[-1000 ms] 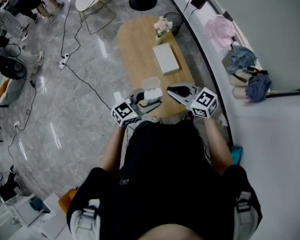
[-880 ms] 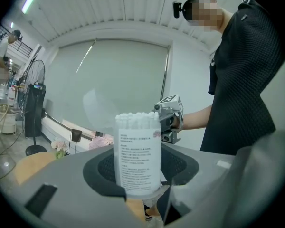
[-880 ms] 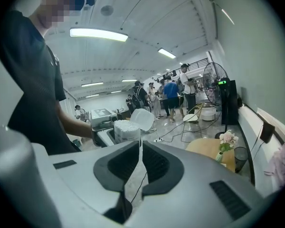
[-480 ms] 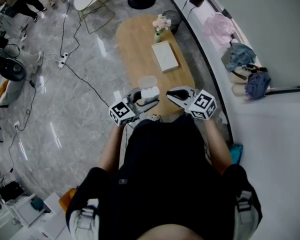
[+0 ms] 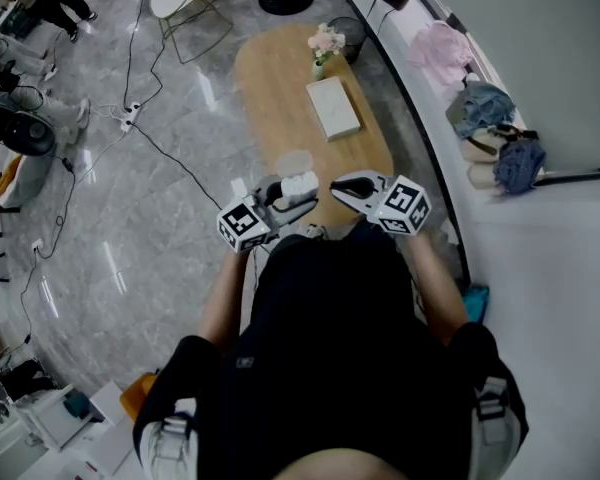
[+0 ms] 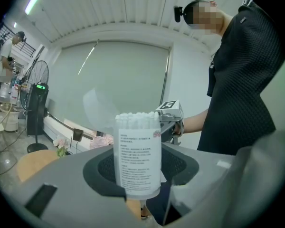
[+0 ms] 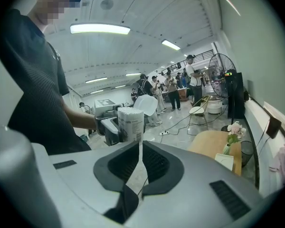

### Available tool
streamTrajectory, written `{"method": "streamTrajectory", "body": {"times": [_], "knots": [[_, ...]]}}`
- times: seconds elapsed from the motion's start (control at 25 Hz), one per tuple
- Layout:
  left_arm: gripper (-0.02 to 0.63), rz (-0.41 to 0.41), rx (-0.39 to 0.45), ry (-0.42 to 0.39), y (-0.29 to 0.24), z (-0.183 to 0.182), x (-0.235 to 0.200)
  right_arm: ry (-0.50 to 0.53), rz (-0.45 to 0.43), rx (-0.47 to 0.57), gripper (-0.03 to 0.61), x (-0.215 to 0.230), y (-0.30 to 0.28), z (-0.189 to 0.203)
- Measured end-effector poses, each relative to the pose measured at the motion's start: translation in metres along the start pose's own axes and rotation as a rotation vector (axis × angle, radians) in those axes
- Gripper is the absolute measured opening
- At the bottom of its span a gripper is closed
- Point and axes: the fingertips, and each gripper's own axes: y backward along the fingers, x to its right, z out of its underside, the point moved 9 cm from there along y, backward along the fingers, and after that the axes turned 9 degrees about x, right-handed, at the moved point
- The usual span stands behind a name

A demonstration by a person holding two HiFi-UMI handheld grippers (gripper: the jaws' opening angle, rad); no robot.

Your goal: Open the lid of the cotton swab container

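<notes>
Big open work hall, prob. a lab or studio, not a home: grey marble floor (image 5: 160, 218) w/ cables (image 5: 170, 163) and power strip (image 5: 128, 118), strip lights (image 7: 99, 29) overhead, large fan (image 7: 226, 65), people (image 7: 173, 87) standing at the back, wooden table (image 5: 280, 98).

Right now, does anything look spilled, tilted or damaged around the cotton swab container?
Nothing stands out. The cotton swab container stands upright in the left gripper, its lid is swung open, and the swabs sit inside, none spilled.
</notes>
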Motion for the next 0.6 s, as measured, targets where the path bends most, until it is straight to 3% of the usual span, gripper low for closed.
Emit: {"method": "streamTrajectory", "body": {"times": [0.6], "knots": [[0.201,-0.034,0.013,0.035,0.021,0.004,0.002,0.001,-0.033,-0.025,0.015,-0.008,-0.021,0.002]]}}
